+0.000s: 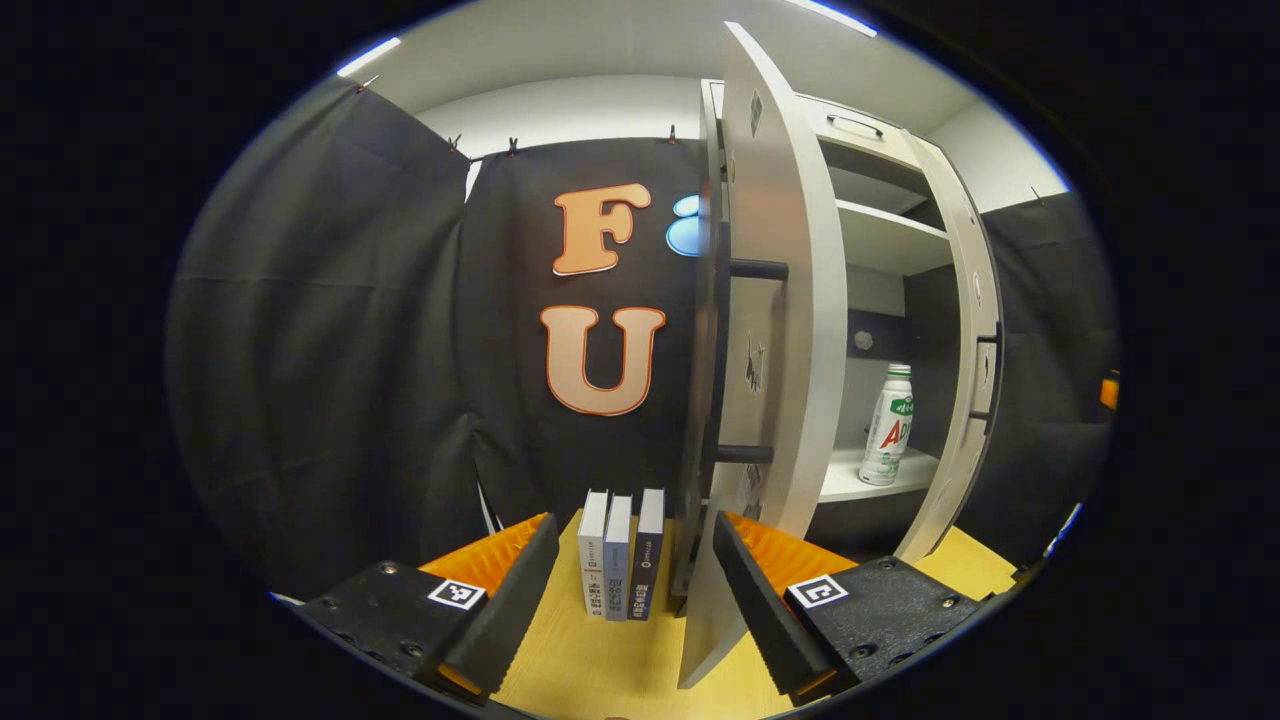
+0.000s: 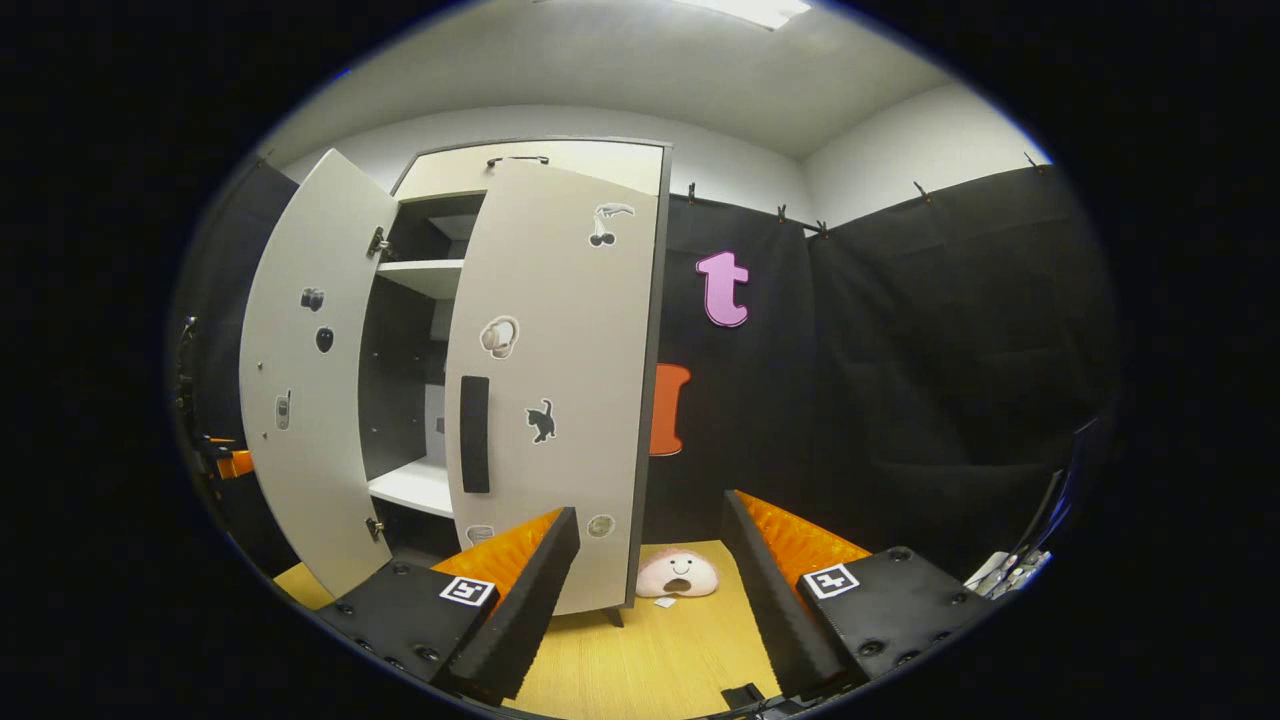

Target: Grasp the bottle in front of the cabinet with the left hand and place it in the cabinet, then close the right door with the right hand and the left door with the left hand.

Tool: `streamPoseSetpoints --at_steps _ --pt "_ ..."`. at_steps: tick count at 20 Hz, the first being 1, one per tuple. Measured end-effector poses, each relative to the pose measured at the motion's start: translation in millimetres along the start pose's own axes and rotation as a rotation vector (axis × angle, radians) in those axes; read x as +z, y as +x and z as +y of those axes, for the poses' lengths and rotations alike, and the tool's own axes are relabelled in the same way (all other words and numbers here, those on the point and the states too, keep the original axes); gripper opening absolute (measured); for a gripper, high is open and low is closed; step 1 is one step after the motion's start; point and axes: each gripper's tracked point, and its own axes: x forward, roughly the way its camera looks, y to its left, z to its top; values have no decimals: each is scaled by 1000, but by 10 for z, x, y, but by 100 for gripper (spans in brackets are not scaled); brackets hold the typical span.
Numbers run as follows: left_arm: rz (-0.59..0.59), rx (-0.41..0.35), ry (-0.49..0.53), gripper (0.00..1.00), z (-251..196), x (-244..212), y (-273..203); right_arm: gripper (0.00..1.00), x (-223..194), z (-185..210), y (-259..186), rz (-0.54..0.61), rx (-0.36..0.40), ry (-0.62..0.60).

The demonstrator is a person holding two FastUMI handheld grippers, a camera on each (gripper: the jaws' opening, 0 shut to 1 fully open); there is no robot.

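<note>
A white bottle [image 1: 888, 425] with a green and red label stands upright on the cabinet's lower shelf [image 1: 850, 480]. The left door [image 1: 790, 300] swings wide open, its edge just beyond my left gripper [image 1: 635, 525], which is open and holds nothing. The right door [image 1: 965, 350] stands partly open past the bottle. In the right gripper view, the right door [image 2: 555, 380] with its black handle [image 2: 474, 434] is close ahead and to the left of my right gripper [image 2: 650, 510], open and apart from it. The left door [image 2: 310, 380] stands open farther left.
Three books [image 1: 620, 565] stand upright on the wooden table [image 1: 590, 660] left of the cabinet. A pink plush toy [image 2: 678, 573] lies by the cabinet's right foot. Black cloth walls close the booth on all sides.
</note>
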Motion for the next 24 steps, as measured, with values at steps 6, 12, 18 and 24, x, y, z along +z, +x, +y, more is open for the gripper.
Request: streamPoseSetpoints --at_steps 6,12,18,24 --pt "1 -7 -13 95 -96 -14 -27 96 120 -86 -46 -28 -8 9" --pt "6 -47 -37 95 -314 -30 -28 96 127 -181 -72 -30 -18 1" --pt "11 -126 -37 92 -747 -41 29 96 75 -256 -26 -23 -15 -5" --pt "17 -162 -44 95 -1110 -61 150 96 73 -407 130 -25 5 -9"
